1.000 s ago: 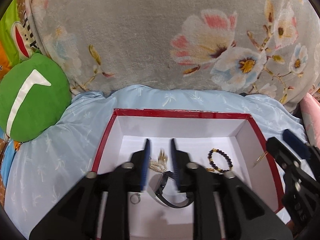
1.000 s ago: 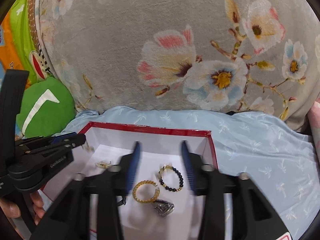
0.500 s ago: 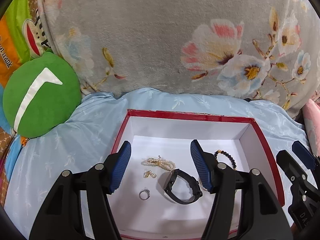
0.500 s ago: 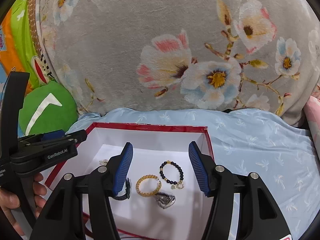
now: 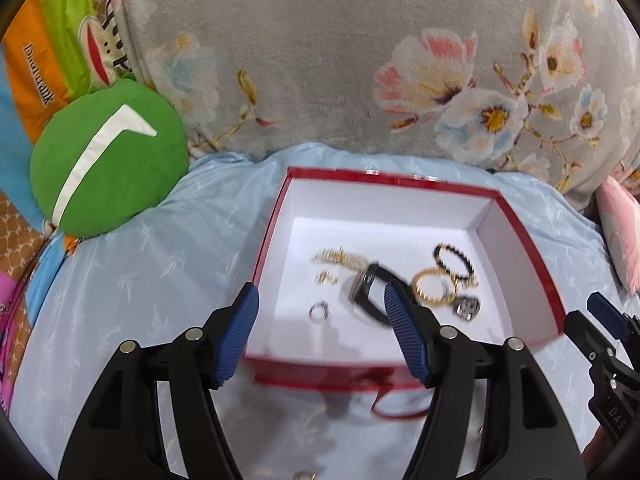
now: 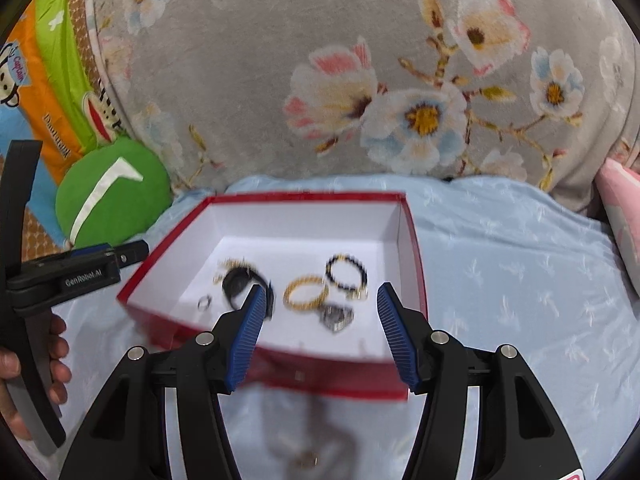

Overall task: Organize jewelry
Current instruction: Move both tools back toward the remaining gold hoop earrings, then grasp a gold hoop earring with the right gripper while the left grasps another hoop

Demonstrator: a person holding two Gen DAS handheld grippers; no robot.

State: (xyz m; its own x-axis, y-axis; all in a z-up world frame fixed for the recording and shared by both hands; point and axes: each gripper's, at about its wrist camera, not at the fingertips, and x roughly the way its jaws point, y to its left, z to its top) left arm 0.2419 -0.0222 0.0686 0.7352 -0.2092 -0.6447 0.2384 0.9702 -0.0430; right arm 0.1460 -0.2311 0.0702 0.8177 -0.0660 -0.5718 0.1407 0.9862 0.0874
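A red box with a white inside point(image 5: 516, 224) point(image 6: 412, 240) lies on the light blue bedspread. In it lie a black watch point(image 5: 370, 288) point(image 6: 236, 282), a gold chain bracelet point(image 5: 430, 288) point(image 6: 304, 298), a black bead bracelet point(image 5: 456, 260) point(image 6: 346, 272), a silver piece point(image 5: 466, 308) point(image 6: 336, 316), a pearl strand point(image 5: 340, 258), small earrings point(image 5: 326, 278) and a silver ring point(image 5: 319, 312) point(image 6: 205, 302). My left gripper point(image 5: 320, 310) is open and empty above the box's near edge. My right gripper point(image 6: 322, 304) is open and empty, also at the near edge.
A grey floral cushion point(image 5: 360, 60) stands behind the box. A green round pillow point(image 5: 104, 160) lies at the left. A pink cushion point(image 5: 618, 224) is at the right edge. Small ring-like pieces lie on the bedspread in front of the box point(image 6: 308, 458).
Both grippers have opened wide and pulled back from inside the box to its near edge. The left one let go of the pearl strand, which now lies in the box.
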